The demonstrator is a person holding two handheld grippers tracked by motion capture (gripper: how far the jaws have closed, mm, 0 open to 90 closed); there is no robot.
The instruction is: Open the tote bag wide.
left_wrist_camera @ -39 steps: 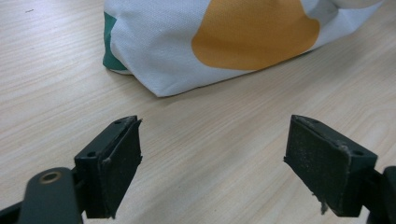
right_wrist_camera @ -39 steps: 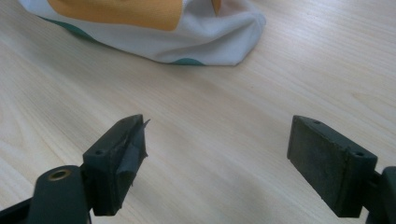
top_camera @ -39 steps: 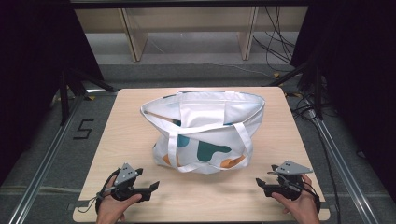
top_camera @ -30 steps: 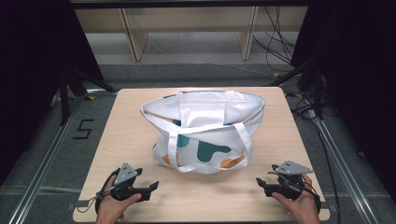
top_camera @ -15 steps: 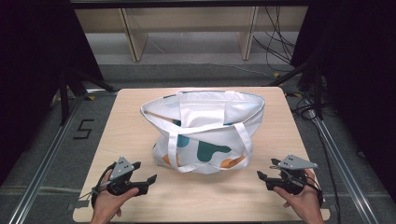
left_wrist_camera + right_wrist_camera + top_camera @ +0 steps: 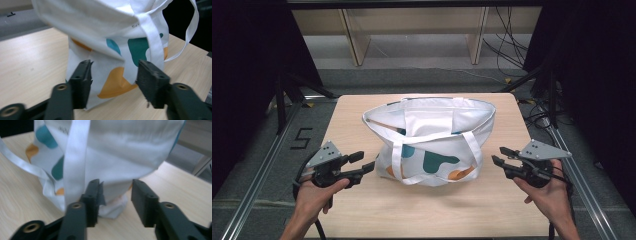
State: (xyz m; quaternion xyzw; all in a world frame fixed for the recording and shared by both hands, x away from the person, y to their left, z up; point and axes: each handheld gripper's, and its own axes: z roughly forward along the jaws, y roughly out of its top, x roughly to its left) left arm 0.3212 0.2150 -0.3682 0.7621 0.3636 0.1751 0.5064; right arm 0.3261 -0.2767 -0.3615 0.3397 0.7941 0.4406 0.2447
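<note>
While both hands close in on the tote bag, which stands open-mouthed mid-table with its printed side facing me, I'm treating this as the approach to a two-sided pickup or reposition. Left gripper sits just beside the bag's lower left corner; its jaws have just been closing and now stand about half open, with nothing clamped. Through the left gripper view the bag's corner fold lines up in the gap, but I can't tell if cloth is actually between the pads or just beyond them. To do it well I'd push in until fabric is clearly between the pads, bite a doubled fold rather than a single layer, and stay clear of the strap so it doesn't drag. The near strap loop hangs slack down the front, an easy snag. Right gripper hovers near the bag's lower right side, apart from it; its jaws have also just been closing and are partly open, holding nothing. The right gripper view puts the bag's bottom edge ahead of the gap, strap just off its near jaw. My call: match both grips in height and timing, else soft cloth will slump and the table scuffs it sideways.
</note>
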